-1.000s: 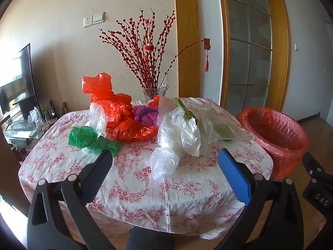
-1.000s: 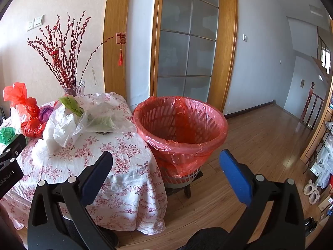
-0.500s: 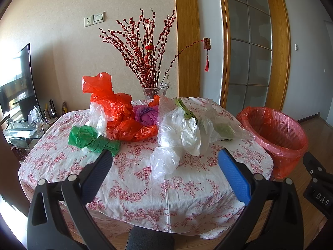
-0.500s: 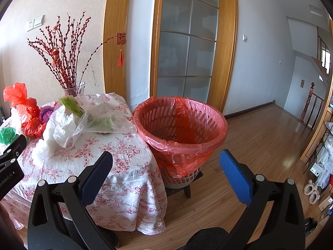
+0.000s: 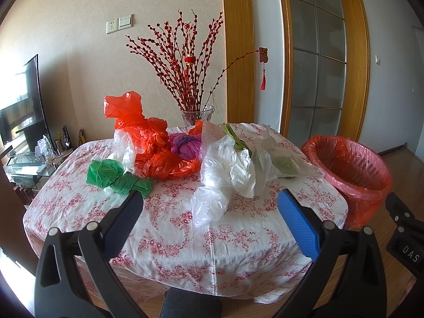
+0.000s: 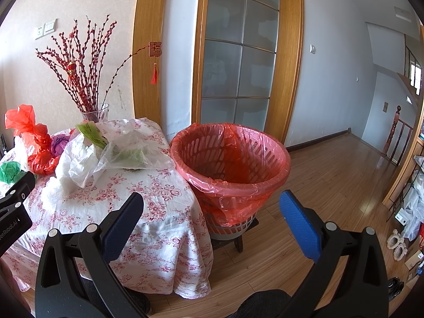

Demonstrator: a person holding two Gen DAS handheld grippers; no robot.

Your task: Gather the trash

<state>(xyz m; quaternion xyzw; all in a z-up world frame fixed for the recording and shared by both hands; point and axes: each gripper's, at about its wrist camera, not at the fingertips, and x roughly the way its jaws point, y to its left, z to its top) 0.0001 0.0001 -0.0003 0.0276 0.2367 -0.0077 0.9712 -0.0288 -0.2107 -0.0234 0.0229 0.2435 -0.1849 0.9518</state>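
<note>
**Trash on table, basket beside it, both grippers released**

The left gripper [image 5: 209,204] is held in front of the table [image 5: 185,238], jaws spread wide, nothing between them. The right gripper [image 6: 212,204] is likewise spread and empty, aimed at the trash basket [image 6: 230,159].

Trash location: all items lie on the floral tablecloth.
- Green bag [image 5: 116,176]: near the left front, crumpled.
- Orange bags [image 5: 148,143]: behind the green bag, piled, touching a white bag [image 5: 124,151].
- Purple bag [image 5: 185,145]: just beside the orange pile.
- Clear and white bags [image 5: 228,169]: centre right, one holding green material [image 5: 286,165] near the table edge.

A glass vase [image 5: 197,115] with red branches stands at the back of the table. The basket, lined with an orange bag, sits just beside the right table edge on a low stool [image 6: 238,241]; its interior appears empty
</note>
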